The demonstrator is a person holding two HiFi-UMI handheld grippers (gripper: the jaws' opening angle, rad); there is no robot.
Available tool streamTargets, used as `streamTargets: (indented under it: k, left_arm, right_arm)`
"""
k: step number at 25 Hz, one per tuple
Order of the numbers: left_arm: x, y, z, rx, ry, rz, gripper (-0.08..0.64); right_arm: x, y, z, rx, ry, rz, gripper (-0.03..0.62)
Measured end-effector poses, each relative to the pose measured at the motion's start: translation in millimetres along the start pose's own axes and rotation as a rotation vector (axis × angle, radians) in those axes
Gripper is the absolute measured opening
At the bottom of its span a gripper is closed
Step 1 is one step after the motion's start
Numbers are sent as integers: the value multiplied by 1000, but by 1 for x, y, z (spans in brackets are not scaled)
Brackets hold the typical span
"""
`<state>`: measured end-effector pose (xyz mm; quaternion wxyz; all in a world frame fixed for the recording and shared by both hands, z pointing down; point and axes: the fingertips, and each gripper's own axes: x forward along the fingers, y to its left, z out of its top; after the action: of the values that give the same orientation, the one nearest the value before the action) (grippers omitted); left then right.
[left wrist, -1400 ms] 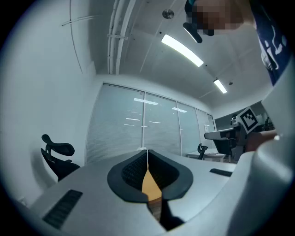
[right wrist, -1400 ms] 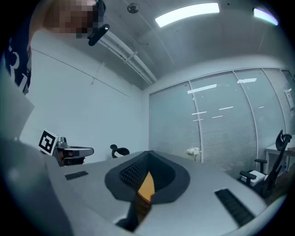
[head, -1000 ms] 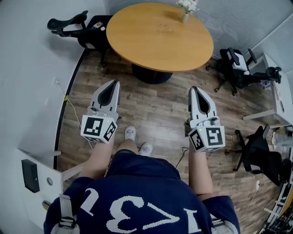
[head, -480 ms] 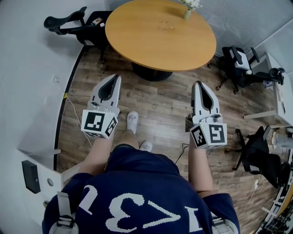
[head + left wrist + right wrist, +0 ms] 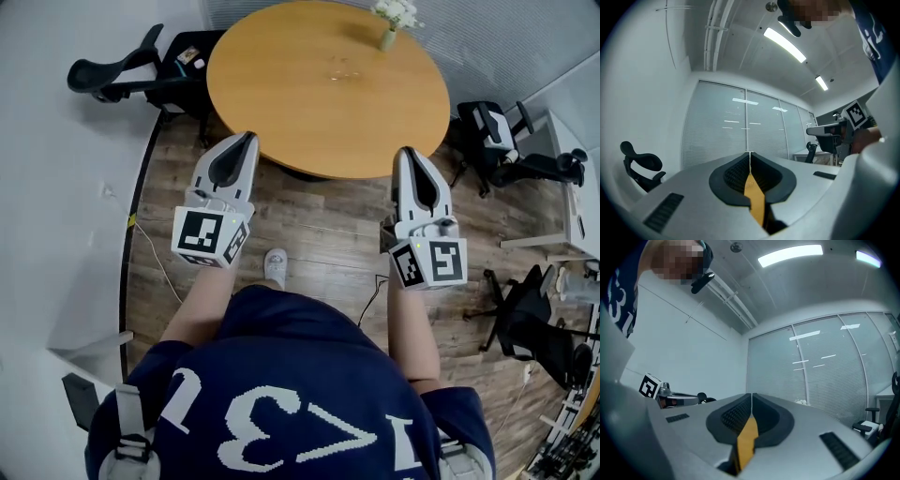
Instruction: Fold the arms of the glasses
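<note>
The person has stepped closer to the round wooden table (image 5: 309, 103), and both gripper tips now reach its near edge. The left gripper (image 5: 247, 139) and right gripper (image 5: 405, 152) have their jaws pressed together, with nothing between them. The glasses (image 5: 339, 67) lie on the table's far half, near a flower vase (image 5: 387, 36), and are too faint to tell which way they point. Only the head view shows them. The gripper views look up at ceiling lights (image 5: 785, 38).

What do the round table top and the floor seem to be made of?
The round table top looks like wood veneer or laminate, smooth satin: even honey colour, soft sheen. The floor looks like wood or wood-look planks: board seams, mottled brown grain.
</note>
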<state>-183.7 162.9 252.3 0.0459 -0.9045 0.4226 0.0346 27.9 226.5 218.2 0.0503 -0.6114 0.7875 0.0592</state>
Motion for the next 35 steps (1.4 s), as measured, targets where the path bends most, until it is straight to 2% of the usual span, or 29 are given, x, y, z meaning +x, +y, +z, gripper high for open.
streamTargets:
  k: [7,11,14,16,23,35]
  left_arm:
    - [67,45,0,11,-18,-56,21]
    - [89,68,-7,-3,-17,-65,21]
    - [102,75,-14,-20,-23,-80,21]
    - [113,80,-20,-23,-16,-75,21]
    - [168,94,-29,-9,1,-25,21]
    - [304,115,-40,9,10,146,21]
  right_arm:
    - [65,-14,-7,-13,-12,-49,26]
    - [90,-18,-18,-27,18,-66,26]
    - [102,-35,-30,-53,59,-136,26]
    - [110,-45,-35,-58,64,-152,26]
    - [164,-84,-49,-22,53,-74,26]
    - [285,-194,-71,22,52,104,26]
